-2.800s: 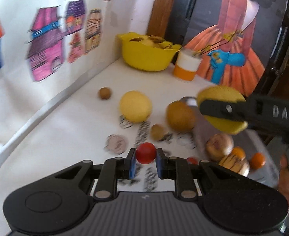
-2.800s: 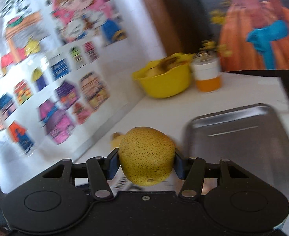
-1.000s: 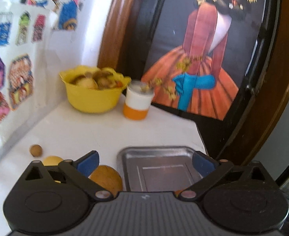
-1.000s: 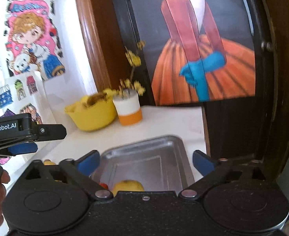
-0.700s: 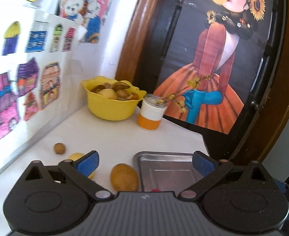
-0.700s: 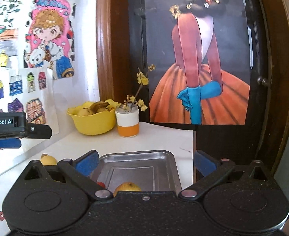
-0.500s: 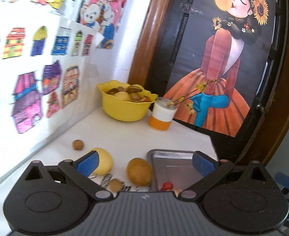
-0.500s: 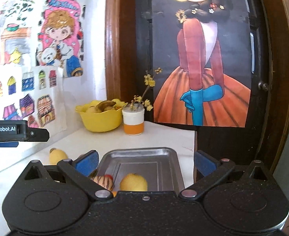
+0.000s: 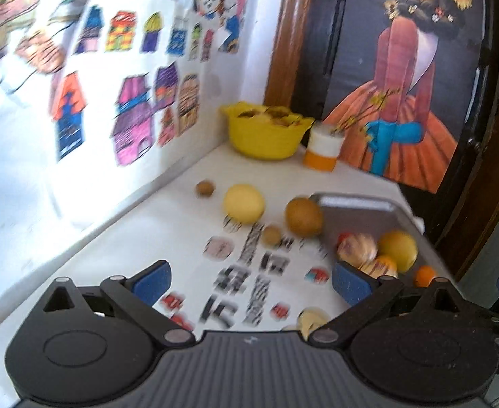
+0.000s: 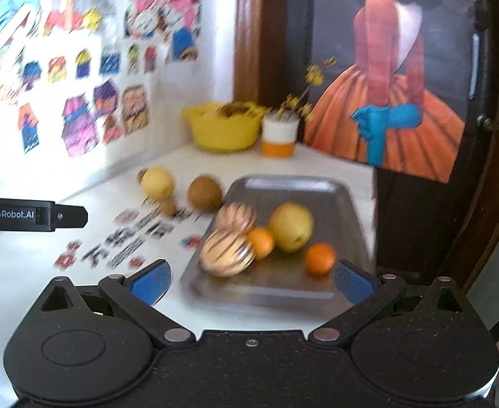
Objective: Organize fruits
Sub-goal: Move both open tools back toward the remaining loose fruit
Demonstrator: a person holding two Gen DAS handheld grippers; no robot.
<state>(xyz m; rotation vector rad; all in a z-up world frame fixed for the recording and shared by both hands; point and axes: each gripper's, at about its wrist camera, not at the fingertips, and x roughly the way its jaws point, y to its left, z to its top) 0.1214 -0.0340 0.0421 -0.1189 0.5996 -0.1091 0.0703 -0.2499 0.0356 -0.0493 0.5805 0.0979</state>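
In the left wrist view, the left hand-held gripper (image 9: 249,280) is wide open and holds nothing. It hangs above the white worktop (image 9: 140,234), over the printed stickers. Ahead of it lie the loose fruits: a yellow round fruit (image 9: 243,203), a brown round fruit (image 9: 303,217) that touches or nearly touches the edge of the metal tray (image 9: 358,209), a small tan fruit (image 9: 271,235) between them and nearer, and a small brown one (image 9: 204,188) near the wall. I judge the next step is to pick one of these. The brown round fruit is big, so the jaws should stay fully open and come down around its widest part, centred, so it does not roll against the tray.

In the right wrist view, the right hand-held gripper (image 10: 251,280) is also open and empty, just before the near rim of the tray. This view shows the tray contents clearly: a yellow pear (image 10: 291,226), two striped fruits (image 10: 226,252), and two small oranges (image 10: 320,257). It also shows the left tool from the side. A pale fruit close under the left gripper shows only in the left view.
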